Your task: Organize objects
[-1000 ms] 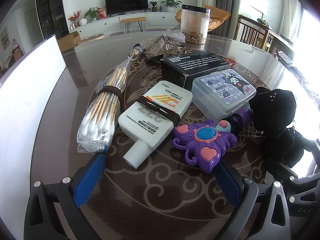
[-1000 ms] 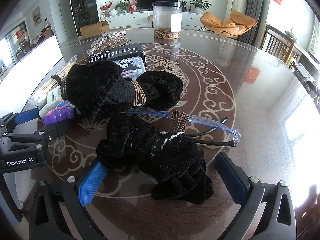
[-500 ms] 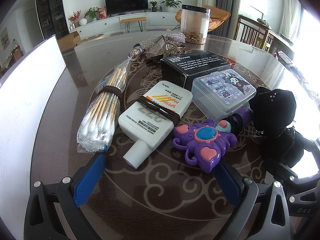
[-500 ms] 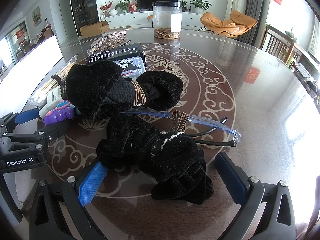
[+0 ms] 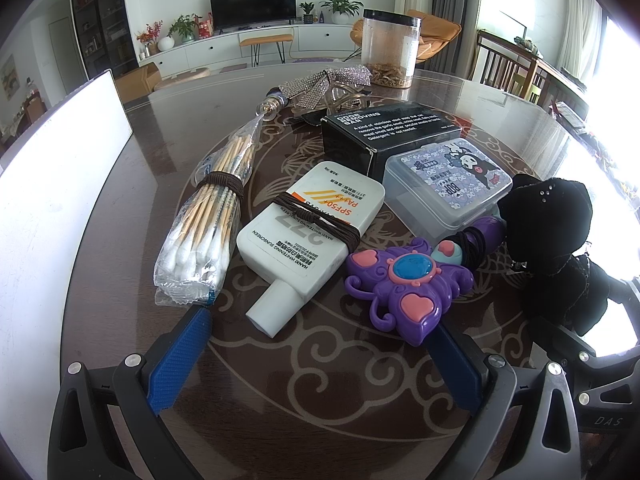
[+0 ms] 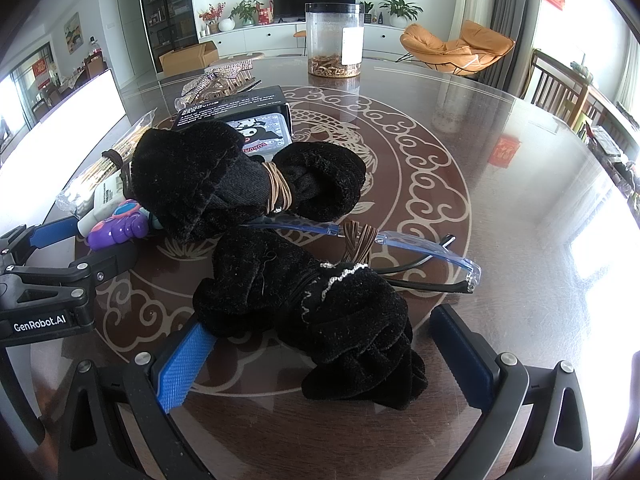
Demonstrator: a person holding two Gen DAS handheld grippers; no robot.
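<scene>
Both grippers spread wide, holding nothing, low over the table [image 5: 120, 200]

Left gripper [image 5: 316, 340] jaws apart; just beyond them a swab pack [image 5: 204, 228], sunscreen [image 5: 312, 228] and purple toy [image 5: 408, 276] in a row left to right, black box [image 5: 384, 136] and clear case [image 5: 448, 180] farther back. Right gripper [image 6: 320, 352] jaws apart, flanking the near black scrunchie [image 6: 332, 320]; a second scrunchie [image 6: 240, 184] lies beyond, glasses [image 6: 420, 248] between them and to the right; jar [image 6: 334, 40] far
</scene>
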